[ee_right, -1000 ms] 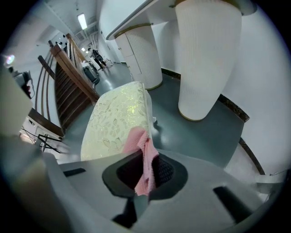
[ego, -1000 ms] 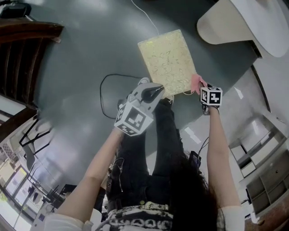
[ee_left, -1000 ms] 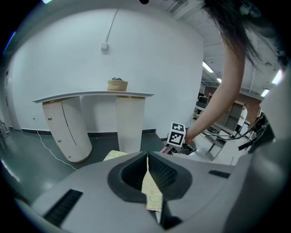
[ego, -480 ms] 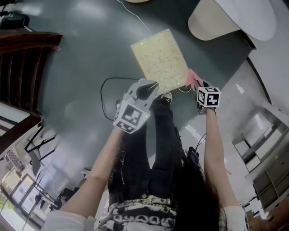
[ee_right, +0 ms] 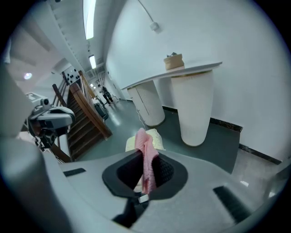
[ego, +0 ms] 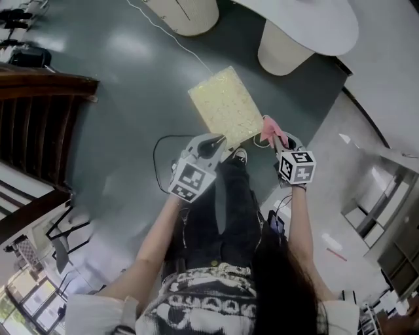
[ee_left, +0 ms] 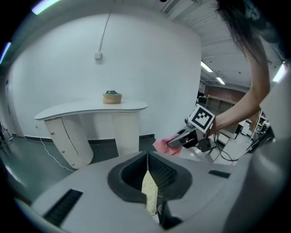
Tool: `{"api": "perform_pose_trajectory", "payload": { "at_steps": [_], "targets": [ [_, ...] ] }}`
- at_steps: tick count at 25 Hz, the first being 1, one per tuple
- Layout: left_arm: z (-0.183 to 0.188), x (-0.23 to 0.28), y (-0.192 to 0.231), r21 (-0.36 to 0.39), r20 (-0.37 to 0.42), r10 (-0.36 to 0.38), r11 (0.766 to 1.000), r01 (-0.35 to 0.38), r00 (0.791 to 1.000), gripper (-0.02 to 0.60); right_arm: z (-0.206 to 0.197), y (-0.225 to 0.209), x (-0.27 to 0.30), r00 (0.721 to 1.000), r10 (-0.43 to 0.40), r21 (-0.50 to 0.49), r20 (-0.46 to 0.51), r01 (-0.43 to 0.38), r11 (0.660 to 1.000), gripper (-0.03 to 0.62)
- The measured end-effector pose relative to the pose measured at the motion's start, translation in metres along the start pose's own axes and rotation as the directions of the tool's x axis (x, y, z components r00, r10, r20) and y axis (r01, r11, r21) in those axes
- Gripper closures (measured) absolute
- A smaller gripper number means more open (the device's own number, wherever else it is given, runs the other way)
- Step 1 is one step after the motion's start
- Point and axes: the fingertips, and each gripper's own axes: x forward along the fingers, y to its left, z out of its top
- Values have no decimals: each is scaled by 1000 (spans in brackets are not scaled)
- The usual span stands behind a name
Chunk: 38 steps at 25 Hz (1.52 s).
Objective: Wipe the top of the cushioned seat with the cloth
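The cushioned seat point(ego: 224, 106) is a pale yellow patterned square above the dark floor, just ahead of my knees. My left gripper point(ego: 221, 141) is at its near edge, and the left gripper view shows the jaws shut on a sliver of the yellow seat point(ee_left: 149, 193). My right gripper point(ego: 275, 137) is at the seat's near right corner, shut on a pink cloth point(ego: 269, 127). The cloth point(ee_right: 146, 160) hangs from between the jaws, with the seat point(ee_right: 156, 137) just beyond it. From the left gripper view the right gripper point(ee_left: 181, 139) and cloth point(ee_left: 162, 145) show to the right.
A white table point(ego: 308, 19) on two rounded pedestals point(ego: 281, 51) stands just beyond the seat, with a small bowl point(ee_left: 112, 97) on top. A white cable point(ego: 171, 37) and a black cable loop point(ego: 159, 160) lie on the floor. A wooden staircase point(ego: 36, 111) is at left.
The head view has drawn back, so the seat looks smaller and the table pedestals have come into sight. Both grippers keep their hold, and the right one with the cloth has shifted slightly left.
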Motion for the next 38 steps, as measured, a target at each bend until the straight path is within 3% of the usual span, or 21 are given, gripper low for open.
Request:
{"api": "perform_pose_trajectory", "payload": {
  "at_steps": [5,10,24,28,32,38],
  "targets": [
    [30,-27,-11,42,20,8,999,-9,1000,572,26,32,-55,995,3,82,102,-11,997,583],
    [49,-47,-23,47,39,22,999,-24,999,572,35,57,-88,990,14,122,140,-31,992,583],
    [71,-100,-50,186,90,-104,979,86,991,572,47,112,-130,968,-47,100,246,22,995,583],
    [61,-133,-54,226,111,-141,968,113,984,572,34,147,-137,965,-65,99,253,41,994,583],
    [26,-171,-54,259,89,-173,955,145,981,572,13,194,-140,966,-72,76,249,55,996,583],
    [-26,-231,-51,241,102,-192,957,163,976,572,-17,260,-150,958,-110,74,266,93,993,583]
  ]
}}
